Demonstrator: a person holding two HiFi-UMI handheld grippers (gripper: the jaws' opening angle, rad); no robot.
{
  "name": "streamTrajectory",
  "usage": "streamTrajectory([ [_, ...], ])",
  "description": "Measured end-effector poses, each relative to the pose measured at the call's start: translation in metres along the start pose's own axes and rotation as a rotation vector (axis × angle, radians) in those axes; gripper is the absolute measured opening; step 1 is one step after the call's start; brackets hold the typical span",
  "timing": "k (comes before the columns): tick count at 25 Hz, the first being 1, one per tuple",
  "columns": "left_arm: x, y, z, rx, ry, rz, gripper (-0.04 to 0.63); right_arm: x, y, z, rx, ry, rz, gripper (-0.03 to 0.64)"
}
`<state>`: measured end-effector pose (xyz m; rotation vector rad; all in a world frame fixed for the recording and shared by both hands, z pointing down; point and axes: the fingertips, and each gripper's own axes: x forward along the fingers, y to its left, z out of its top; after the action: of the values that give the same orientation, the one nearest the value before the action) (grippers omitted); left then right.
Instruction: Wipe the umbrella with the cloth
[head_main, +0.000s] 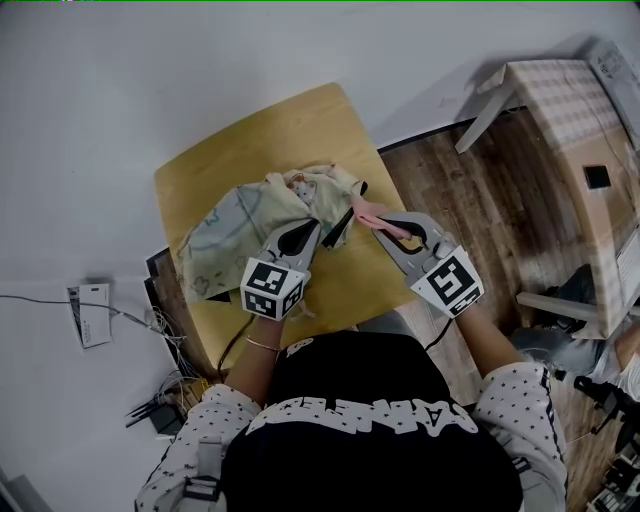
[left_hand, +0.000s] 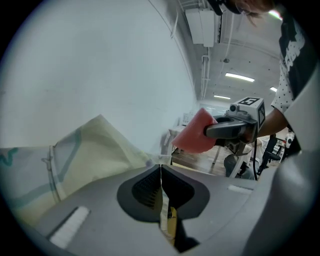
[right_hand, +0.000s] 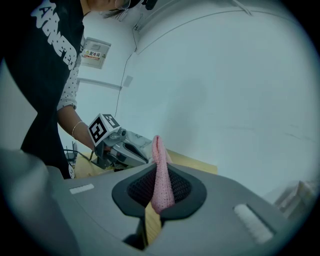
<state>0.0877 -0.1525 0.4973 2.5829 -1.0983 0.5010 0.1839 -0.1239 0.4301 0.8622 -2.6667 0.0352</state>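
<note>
A pale umbrella (head_main: 235, 225), cream with a faint blue-green print, lies crumpled on a wooden table (head_main: 215, 160), its canopy loose and bunched toward the right. At the umbrella's right edge, the left hand-held gripper (head_main: 314, 230) has its jaws pressed together on a thin fold of the canopy. Its own view shows a sliver of whitish fabric pinched between the pads, with the rest of the canopy spreading off to the left. Just right of the umbrella, a pink cloth (head_main: 368, 212) sticks out of the right hand-held gripper (head_main: 386, 226), whose jaws are clamped narrowly on it. The cloth's free end points toward the umbrella's bunched top, and whether it touches the canopy cannot be told. The two grippers are near each other, both angled inward toward the umbrella. Well to the right of the umbrella, off the table, a cardboard box (head_main: 590, 170) stands on the wood floor (head_main: 480, 220).
</note>
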Motion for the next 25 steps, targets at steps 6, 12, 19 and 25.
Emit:
streamTrajectory([
  [6,0.005,0.004,-0.006,-0.011,-0.005,-0.006,0.009,0.003,0.001,0.006,0.001,-0.006,0.004,0.033],
  [12,-0.002,0.0,0.006,-0.034,-0.059,-0.022,0.054,0.013,0.009,0.018,0.008,-0.022,0.052,0.033],
  [19,-0.025,-0.007,0.01,-0.033,-0.095,-0.031,0.151,0.034,0.023,0.042,-0.024,-0.063,0.1,0.033],
  [25,-0.053,-0.005,0.006,-0.041,-0.115,-0.009,0.161,0.059,0.039,0.085,-0.07,-0.127,0.145,0.033],
])
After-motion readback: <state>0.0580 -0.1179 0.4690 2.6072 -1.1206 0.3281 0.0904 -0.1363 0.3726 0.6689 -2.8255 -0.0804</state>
